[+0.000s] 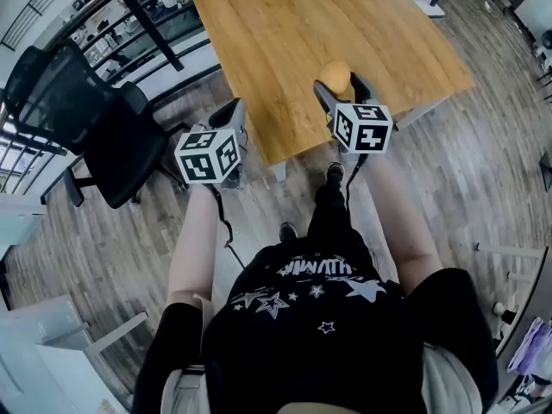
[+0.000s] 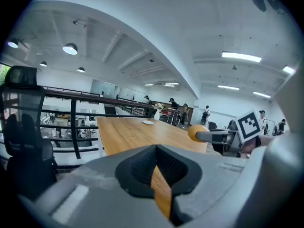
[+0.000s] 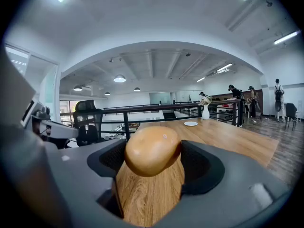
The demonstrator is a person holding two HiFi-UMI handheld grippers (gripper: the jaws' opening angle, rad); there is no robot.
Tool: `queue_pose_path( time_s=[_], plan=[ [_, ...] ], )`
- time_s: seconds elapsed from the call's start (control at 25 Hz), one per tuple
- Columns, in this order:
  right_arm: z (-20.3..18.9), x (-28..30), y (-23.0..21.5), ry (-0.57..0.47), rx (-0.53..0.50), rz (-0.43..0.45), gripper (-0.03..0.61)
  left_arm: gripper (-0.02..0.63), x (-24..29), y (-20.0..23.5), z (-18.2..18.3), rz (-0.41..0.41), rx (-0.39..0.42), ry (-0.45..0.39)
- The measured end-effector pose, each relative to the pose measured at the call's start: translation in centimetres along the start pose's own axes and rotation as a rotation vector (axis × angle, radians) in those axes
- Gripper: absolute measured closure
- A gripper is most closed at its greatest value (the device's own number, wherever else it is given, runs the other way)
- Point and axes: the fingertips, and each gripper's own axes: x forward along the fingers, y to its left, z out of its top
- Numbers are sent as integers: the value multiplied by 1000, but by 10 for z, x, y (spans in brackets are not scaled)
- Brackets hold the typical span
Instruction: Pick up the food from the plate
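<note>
At table [image 1: 285, 41] edge: R gripper [image 1: 338, 86] level, gripping food [image 3: 151, 151].

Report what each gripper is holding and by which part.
The right gripper holds the round tan food item, its jaws pressing on two opposite sides. The left gripper holds nothing; its jaws are together.

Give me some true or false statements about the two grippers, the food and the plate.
The right gripper holds the food. True.
The left gripper has its jaws wide apart. False: they are together, with nothing between them.
The food lies on the plate. False: it is in the right gripper; the plate sits far down the table.
A black chair stands beside the table. True.
</note>
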Motion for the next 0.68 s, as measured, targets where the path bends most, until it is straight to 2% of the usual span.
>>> queue_pose_path(
  time_s=[0.68],
  plan=[
    [-10,-32,-4,26,-11,4,214,612,12,-31,0,-48,6,7]
  ],
)
